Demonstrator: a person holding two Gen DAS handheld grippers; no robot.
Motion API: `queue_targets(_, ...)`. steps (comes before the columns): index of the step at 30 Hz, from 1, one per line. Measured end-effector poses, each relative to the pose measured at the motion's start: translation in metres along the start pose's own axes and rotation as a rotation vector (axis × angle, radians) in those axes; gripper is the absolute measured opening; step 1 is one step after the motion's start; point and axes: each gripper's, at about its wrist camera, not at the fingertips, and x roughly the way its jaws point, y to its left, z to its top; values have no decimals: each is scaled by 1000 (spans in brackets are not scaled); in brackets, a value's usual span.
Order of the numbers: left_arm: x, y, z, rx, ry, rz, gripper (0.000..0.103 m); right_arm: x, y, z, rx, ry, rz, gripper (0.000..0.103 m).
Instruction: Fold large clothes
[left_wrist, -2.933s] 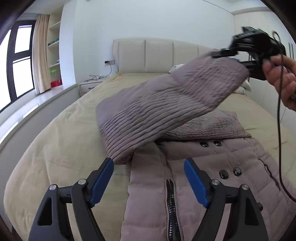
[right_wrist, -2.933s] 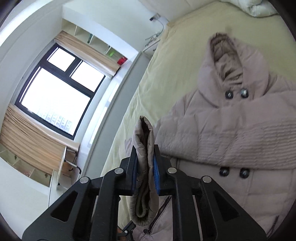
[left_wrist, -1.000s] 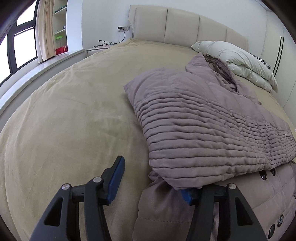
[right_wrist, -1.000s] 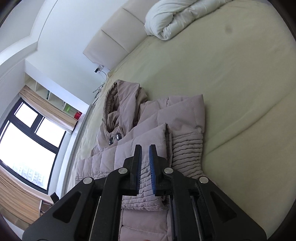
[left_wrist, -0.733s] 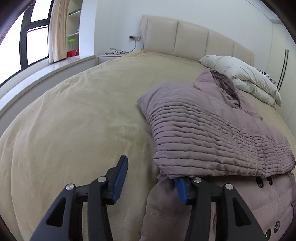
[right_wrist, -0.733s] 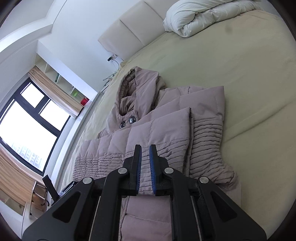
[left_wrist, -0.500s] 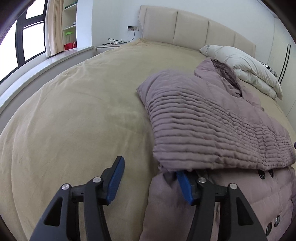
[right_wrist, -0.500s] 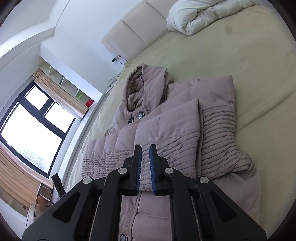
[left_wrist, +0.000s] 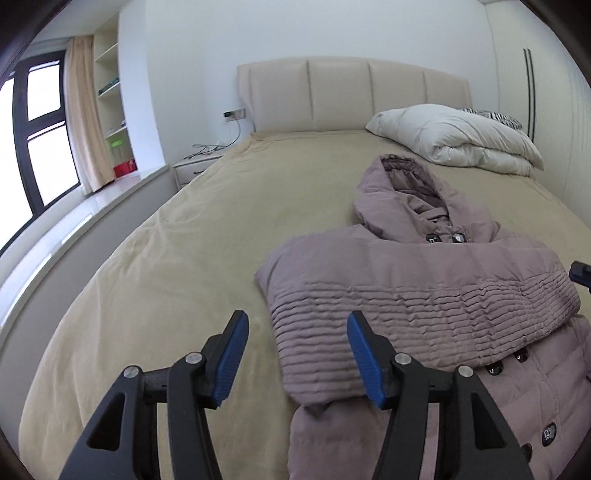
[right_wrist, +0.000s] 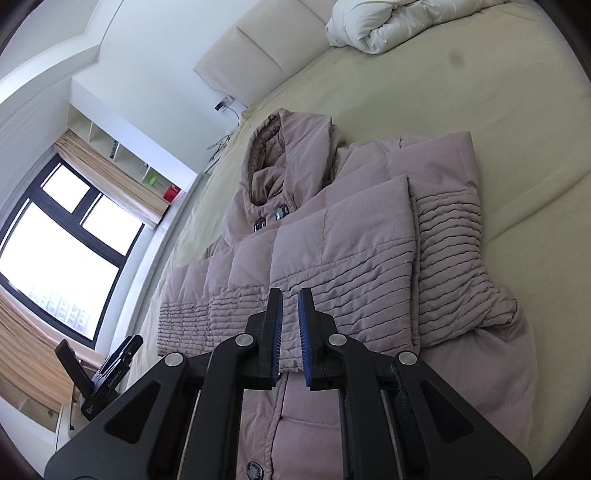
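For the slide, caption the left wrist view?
Open left gripper above mauve quilted hooded coat, sleeve folded across its front, on beige bed.

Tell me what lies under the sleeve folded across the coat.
The folded sleeve lies over the coat's chest. Buttons show at its lower edge; the zipper and front panels beneath it are covered.

jacket: mauve, ribbed | bed cover: tan | duvet: white | fingers: blue

You are seeing only one bit of lettering, small white print on the black left gripper near the window, too blurred to read.
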Motion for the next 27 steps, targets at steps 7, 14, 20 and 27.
queue_targets(7,53,-49,2,107,133,-36,60,-7,-25,6,38,-32,-45,9)
queue_targets(14,57,-56,-10,118,136,-19,62,7,-25,4,-101,-21,-203,9)
queue_targets(20,55,-53,-12,105,139,-26,62,24,16,-27,-532,-69,-426,9)
queue_targets(27,55,-50,-13,81,141,-37,63,7,26,-47,-622,-207,-409,9)
